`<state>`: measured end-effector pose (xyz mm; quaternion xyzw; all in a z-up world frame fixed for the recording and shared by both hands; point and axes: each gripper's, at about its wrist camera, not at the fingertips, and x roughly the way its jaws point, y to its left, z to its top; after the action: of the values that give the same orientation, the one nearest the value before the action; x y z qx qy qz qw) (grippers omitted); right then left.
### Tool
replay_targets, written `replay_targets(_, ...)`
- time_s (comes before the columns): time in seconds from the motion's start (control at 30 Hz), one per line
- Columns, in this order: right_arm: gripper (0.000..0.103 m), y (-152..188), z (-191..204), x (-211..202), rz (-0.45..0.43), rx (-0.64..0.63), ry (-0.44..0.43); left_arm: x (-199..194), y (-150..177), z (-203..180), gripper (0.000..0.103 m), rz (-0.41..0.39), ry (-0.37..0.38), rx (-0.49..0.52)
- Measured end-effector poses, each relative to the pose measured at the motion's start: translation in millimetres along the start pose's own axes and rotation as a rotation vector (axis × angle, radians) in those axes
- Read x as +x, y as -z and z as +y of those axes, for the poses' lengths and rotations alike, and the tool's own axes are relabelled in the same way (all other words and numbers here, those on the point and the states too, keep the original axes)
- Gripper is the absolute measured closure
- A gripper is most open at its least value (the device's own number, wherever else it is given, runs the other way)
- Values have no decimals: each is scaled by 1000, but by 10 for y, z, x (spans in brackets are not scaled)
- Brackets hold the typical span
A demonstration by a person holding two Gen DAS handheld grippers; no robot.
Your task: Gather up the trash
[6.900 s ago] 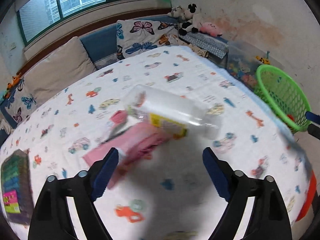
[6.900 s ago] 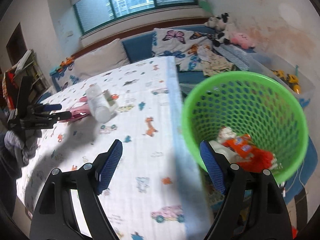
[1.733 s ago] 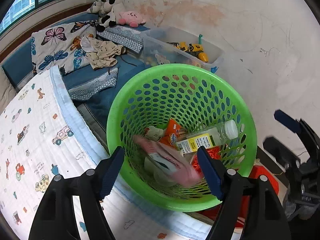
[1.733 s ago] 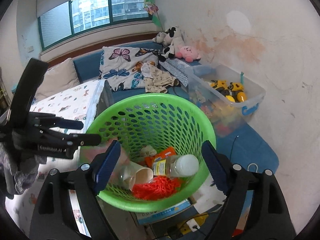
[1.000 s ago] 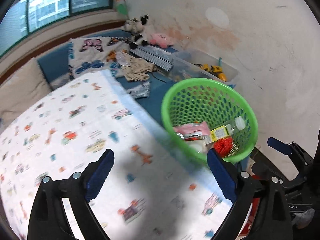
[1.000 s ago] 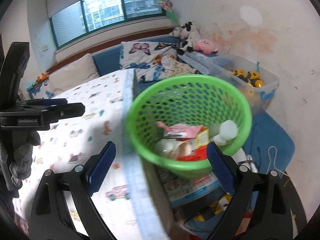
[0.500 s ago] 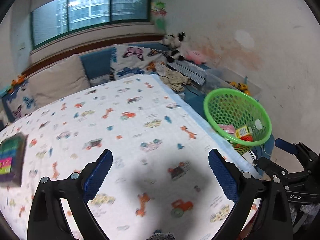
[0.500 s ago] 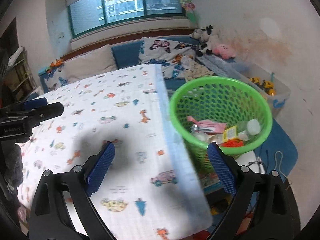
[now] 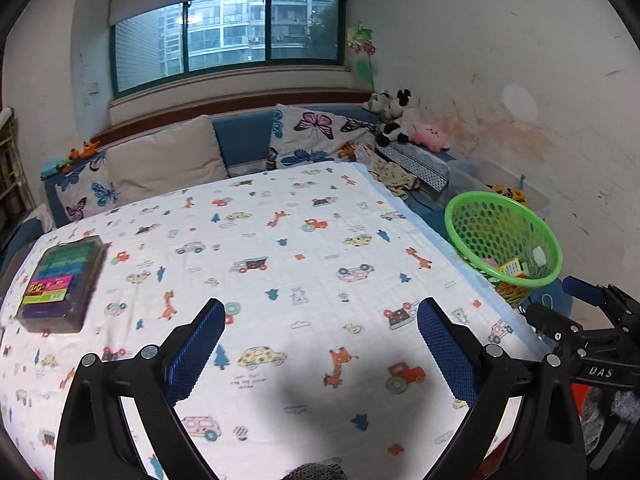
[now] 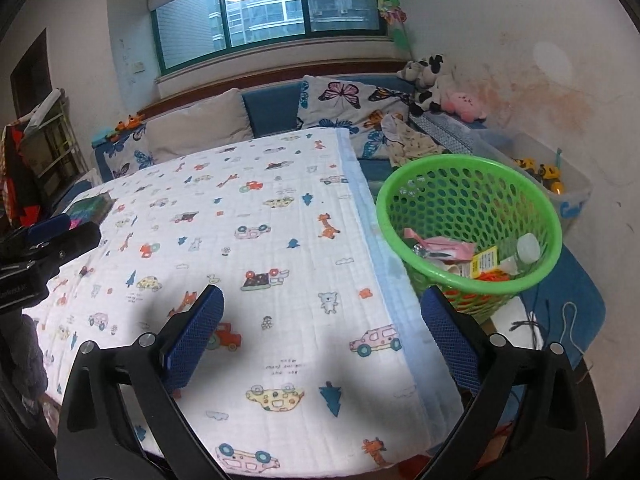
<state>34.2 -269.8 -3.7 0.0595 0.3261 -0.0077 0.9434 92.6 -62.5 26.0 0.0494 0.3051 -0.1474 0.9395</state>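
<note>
A green mesh basket (image 10: 468, 196) stands on the floor by the table's right edge. It holds a pink wrapper (image 10: 444, 246), a clear bottle with a white cap (image 10: 527, 246) and orange scraps. My right gripper (image 10: 320, 332) hovers over the table's near right corner, its jaws opening with nothing between them. Over the middle of the cartoon-print tablecloth (image 9: 280, 264), my left gripper (image 9: 320, 344) is open and empty. From the left wrist, the basket (image 9: 492, 224) lies far right, with the right gripper (image 9: 580, 312) below it. The cloth in front of both grippers carries no loose trash.
A dark box of coloured items (image 9: 60, 276) lies at the table's left edge. Behind the table runs a blue bench with cushions (image 9: 168, 160) and plush toys (image 9: 400, 116). A clear toy bin (image 10: 556, 176) sits against the stained wall beyond the basket.
Both grippers have drawn back from the basket. The left one swung left over the table, so the basket shrank to the far right and the dark box came into view.
</note>
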Motion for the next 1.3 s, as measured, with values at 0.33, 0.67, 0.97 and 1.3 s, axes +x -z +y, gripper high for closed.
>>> replay_targets(0.33,5,20,23,-71,-8,5,4,-165,132,80,9,-37,-45,-8)
replay_targets(0.67,5,28,63,-95,-9,-2,-2,-199,205,185,9,-33,-59,-40)
replay_targets(0.97,5,23,81,-97,-8,1,0,-208,245,237,9,-27,-69,-57)
replay_targets(1.3,5,18,81,-97,-7,-1,-4,-217,264,263,9,-29,-77,-66)
